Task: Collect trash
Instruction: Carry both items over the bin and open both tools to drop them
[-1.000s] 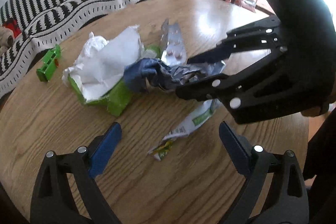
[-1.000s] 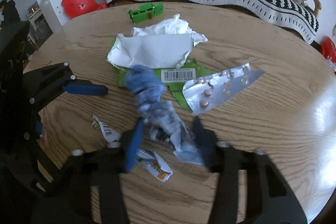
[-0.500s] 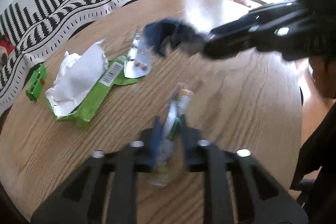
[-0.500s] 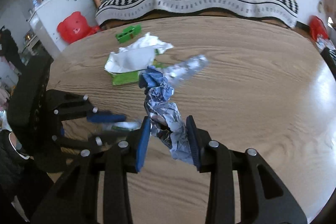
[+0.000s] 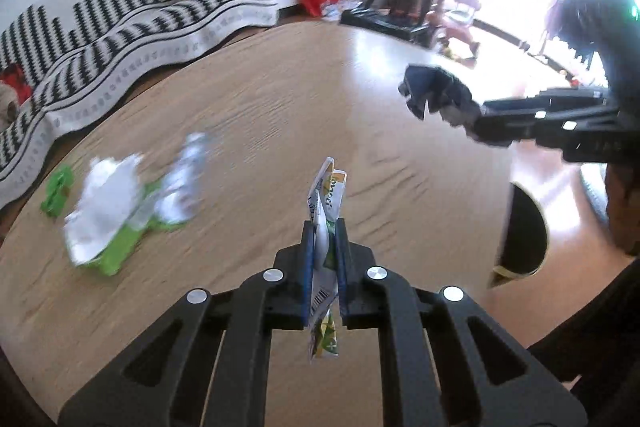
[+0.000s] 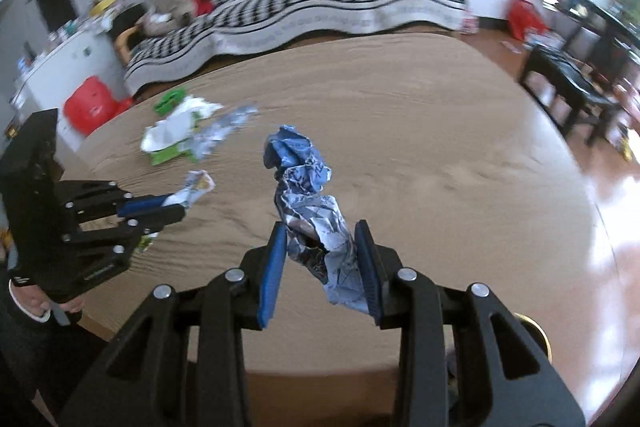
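Observation:
My left gripper is shut on a thin white, green and yellow wrapper and holds it above the round wooden table. My right gripper is shut on a crumpled blue and silver wrapper, also lifted off the table. That wrapper shows in the left wrist view at the right, and the left gripper shows in the right wrist view at the left. A white and green torn package and a foil blister pack lie on the table's left part.
A small green toy block lies beside the package. A dark round bin opening sits below the table's right edge. A striped sofa stands behind the table, and dark furniture at the far right.
Both grippers have lifted and pulled back toward the table's near right side, each carrying its wrapper. The pile on the table now lies farther away to the left.

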